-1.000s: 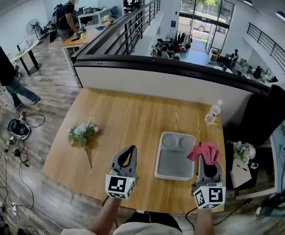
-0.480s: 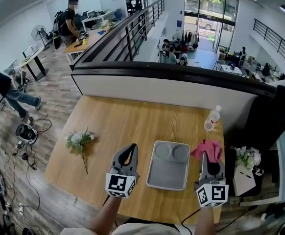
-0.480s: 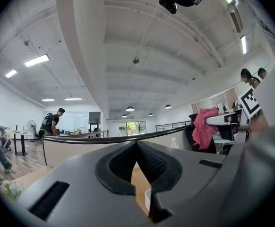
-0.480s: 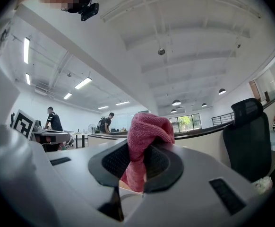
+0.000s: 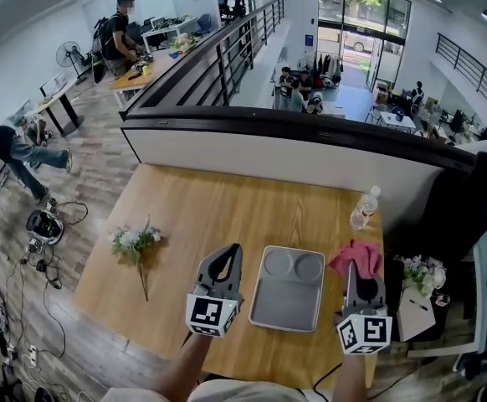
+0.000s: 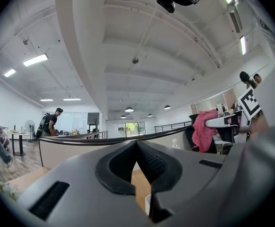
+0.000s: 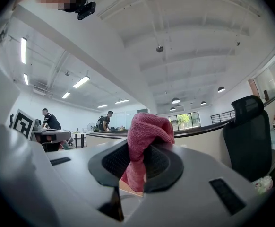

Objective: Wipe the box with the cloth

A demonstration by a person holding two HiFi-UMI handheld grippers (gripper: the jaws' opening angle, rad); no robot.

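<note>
Your left gripper point(image 5: 228, 252), jaws pressed together on nothing, has edged nearer the box point(image 5: 285, 305), which lies at nine o'clock from your right gripper point(image 5: 362, 273) pinching the cloth point(image 5: 354, 258).

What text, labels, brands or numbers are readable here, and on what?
No readable text in any view.
Marker cube on left gripper: black-and-white square pattern, no letters.
Marker cube on right gripper: same kind of pattern, no letters.
Bottle label: too small to read.
Blue sign on the far wall: too small to read.
Pink cloth in the right gripper: no print seen.
</note>
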